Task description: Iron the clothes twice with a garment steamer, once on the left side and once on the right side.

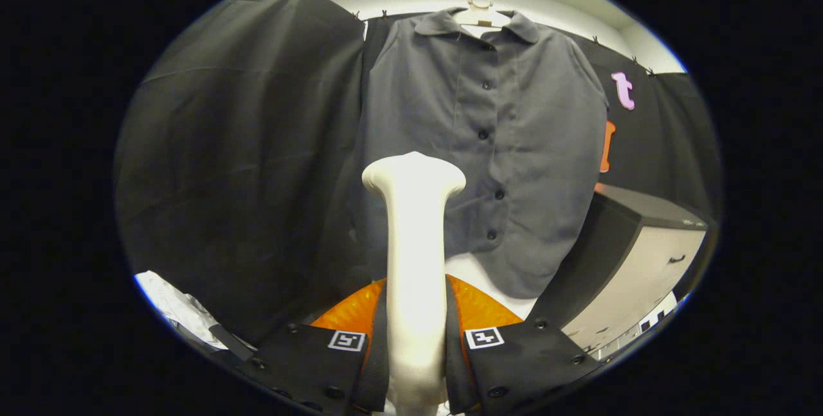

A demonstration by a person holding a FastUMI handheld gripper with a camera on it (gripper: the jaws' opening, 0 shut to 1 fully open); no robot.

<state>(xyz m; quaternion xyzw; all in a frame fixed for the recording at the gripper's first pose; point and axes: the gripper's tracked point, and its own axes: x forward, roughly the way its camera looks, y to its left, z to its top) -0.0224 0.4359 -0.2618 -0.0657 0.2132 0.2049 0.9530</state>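
Observation:
A grey button-up shirt [488, 146] hangs on a pale hanger [481, 16] against the dark booth wall, straight ahead beyond the fingers. My gripper [416, 332] is shut on the cream garment steamer [415, 242], both fingers pressing its handle from either side. The steamer's wide head [413, 175] stands upright in front of the shirt's lower left half, near the button line. I cannot tell whether the head touches the cloth.
A dark cabinet with a pale front [636, 255] stands right of the shirt. White crumpled cloth [177, 310] lies low on the left. Black cloth [244, 165] covers the wall left of the shirt.

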